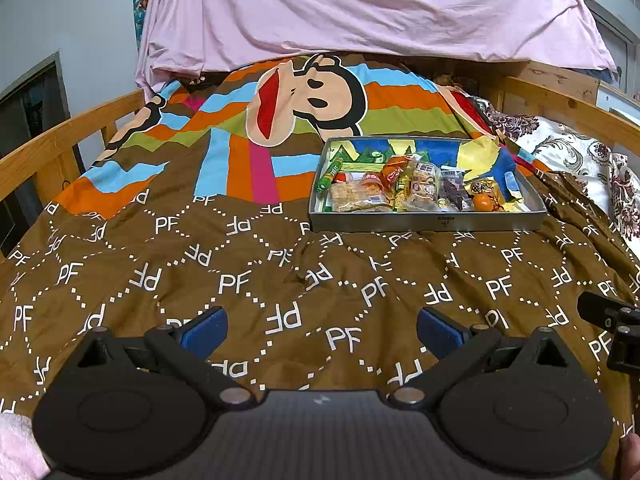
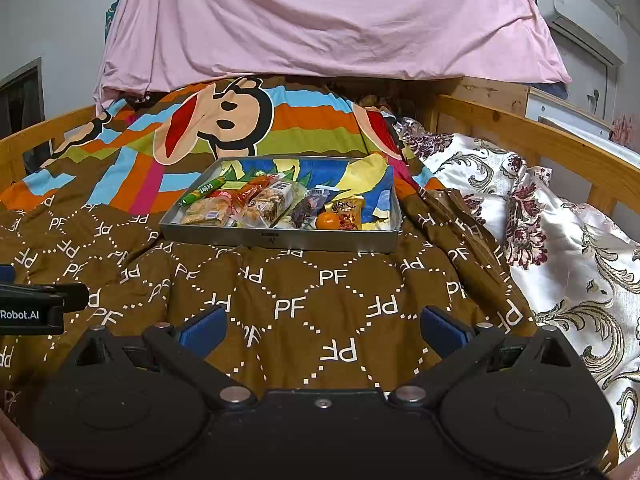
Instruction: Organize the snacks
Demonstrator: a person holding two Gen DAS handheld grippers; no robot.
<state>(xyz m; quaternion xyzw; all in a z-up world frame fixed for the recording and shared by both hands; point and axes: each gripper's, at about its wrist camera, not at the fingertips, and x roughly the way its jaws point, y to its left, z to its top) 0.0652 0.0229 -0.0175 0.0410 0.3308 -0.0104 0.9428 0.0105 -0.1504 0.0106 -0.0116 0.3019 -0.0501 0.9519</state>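
1. A shallow grey tray (image 1: pixel 428 222) sits on a brown quilt (image 1: pixel 248 280) printed with white "PF" letters, spread over a bed with a wooden rail (image 1: pixel 60 140).
2. The snacks lie heaped together inside the tray, mostly toward its near wall: a green stick-shaped packet (image 1: pixel 329 175) at the left end, clear packs of pale biscuits (image 1: pixel 352 197), a dark snack in a clear bag (image 1: pixel 452 192), a yellow wrapper (image 1: pixel 486 190), and a small orange fruit (image 1: pixel 482 201) near the right end.
3. A blue and yellow printed lining covers the far part of the tray floor.
4. The left tool (image 1: pixel 322 330) hovers low over the quilt, well short of the tray, with its blue-padded fingers (image 1: pixel 204 328) spread wide and nothing between them.
5. The right tool (image 2: pixel 324 330) is likewise held above the quilt in front of the tray, its blue fingers (image 2: pixel 444 328) spread apart and empty.
6. From the right wrist view, the tray (image 2: pixel 276 238) lies ahead and slightly left; part of the left tool's body shows at the left edge.
7. A pink sheet (image 1: pixel 360 12) hangs behind the bed's far end, above a cartoon monkey face (image 1: pixel 304 96) on the quilt.
8. A white floral bedspread (image 2: pixel 560 240) lies along the right side of the bed, beside the quilt.
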